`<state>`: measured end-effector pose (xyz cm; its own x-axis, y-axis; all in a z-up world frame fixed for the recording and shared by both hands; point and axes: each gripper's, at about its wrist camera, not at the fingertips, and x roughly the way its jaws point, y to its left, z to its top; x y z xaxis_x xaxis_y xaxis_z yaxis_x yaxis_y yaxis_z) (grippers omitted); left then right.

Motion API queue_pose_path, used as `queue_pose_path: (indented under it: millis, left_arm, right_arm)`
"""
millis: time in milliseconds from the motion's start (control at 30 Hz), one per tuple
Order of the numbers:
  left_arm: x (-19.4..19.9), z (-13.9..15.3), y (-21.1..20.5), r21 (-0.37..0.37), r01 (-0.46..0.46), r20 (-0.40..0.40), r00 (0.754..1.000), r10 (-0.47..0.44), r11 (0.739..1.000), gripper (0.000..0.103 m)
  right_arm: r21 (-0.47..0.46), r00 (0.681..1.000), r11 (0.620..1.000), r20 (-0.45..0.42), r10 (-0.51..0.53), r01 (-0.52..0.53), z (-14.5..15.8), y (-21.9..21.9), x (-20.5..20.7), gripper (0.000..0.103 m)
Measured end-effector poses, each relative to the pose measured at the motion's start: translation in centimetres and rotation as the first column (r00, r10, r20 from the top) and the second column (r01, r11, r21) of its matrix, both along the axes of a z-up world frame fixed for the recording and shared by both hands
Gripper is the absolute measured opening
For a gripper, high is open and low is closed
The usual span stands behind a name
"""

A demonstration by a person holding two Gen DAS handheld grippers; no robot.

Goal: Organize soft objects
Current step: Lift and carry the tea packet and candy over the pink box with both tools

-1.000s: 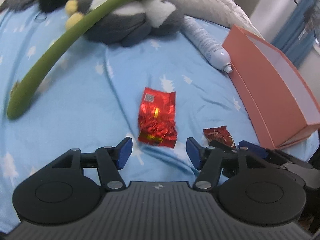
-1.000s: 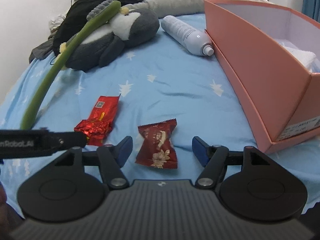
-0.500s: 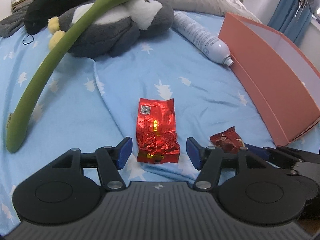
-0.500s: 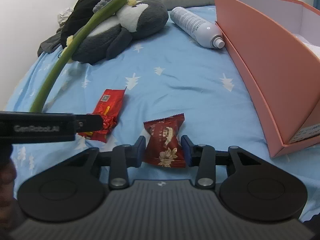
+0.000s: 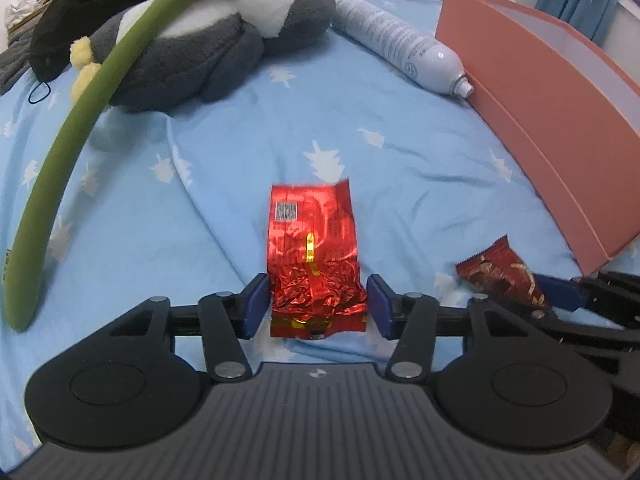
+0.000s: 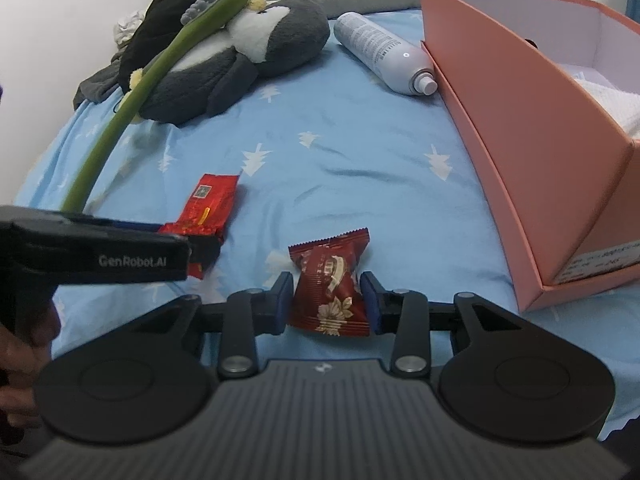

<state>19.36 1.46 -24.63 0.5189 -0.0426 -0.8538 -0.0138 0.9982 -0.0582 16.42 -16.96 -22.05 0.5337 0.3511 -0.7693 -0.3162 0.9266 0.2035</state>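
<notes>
Left gripper (image 5: 316, 306): straddling the crinkled lower end of the red foil packet (image 5: 314, 256); jaws having just been closing, blue pads (image 5: 254, 304) standing just beside the foil on each side, not visibly pressing it.
Red foil packet: lying flat on the blue sheet (image 5: 240, 152), barcode end pointing away from the camera.
Right gripper (image 6: 325, 302): jaws having closed within the last second, now clamping the dark red candy wrapper (image 6: 330, 284) by its sides, pads touching it left and right.
Dark red candy wrapper: resting on the sheet, near the open front corner of the pink box (image 6: 532, 120).
Pink box: sitting on the right of the bed, something white lying inside.
White spray bottle (image 6: 384, 54): lying on its side, nozzle just beside the box wall.
Grey plush penguin (image 5: 208, 40): lying at the far side of the sheet.
Long green plush stalk (image 5: 76, 128): draping over the penguin and curving down the left.
Person's hand (image 6: 20, 344): gripping the left gripper's handle, showing at the left edge of the right wrist view.
</notes>
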Motion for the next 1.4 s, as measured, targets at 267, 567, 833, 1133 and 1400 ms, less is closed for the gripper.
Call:
queue_pose_path:
  millis: [267,567,833,1133,1400]
  left_arm:
    - [-0.9,0.5,0.0,0.003,0.002,0.036,0.999,-0.002,1.0,0.057]
    - [-2.5,2.5,-0.6,-0.059,-0.005,0.072,0.997,0.009,0.998,0.057]
    - [-3.4,5.6,-0.6,-0.12,-0.006,0.125,0.992,0.021,0.993,0.057]
    - [-3.2,10.2,-1.3,-0.189,0.022,0.192,0.981,0.015,0.982,0.057]
    - [-2.6,16.0,-2.3,-0.212,0.057,0.322,0.946,0.015,0.976,0.057]
  right_arm:
    - [0.014,1.0,1.0,0.001,-0.021,0.021,0.5,-0.8,-0.2,0.039]
    - [0.038,0.999,0.999,0.023,-0.03,0.029,2.2,-1.3,-1.1,0.039]
    - [0.055,0.996,0.997,0.074,-0.05,0.046,5.2,-2.0,-1.8,0.039]
    - [0.079,0.984,0.996,0.169,-0.06,0.047,9.8,-2.8,-1.6,0.039]
    - [0.114,0.952,0.991,0.291,-0.095,0.064,15.3,-4.3,-0.5,0.039]
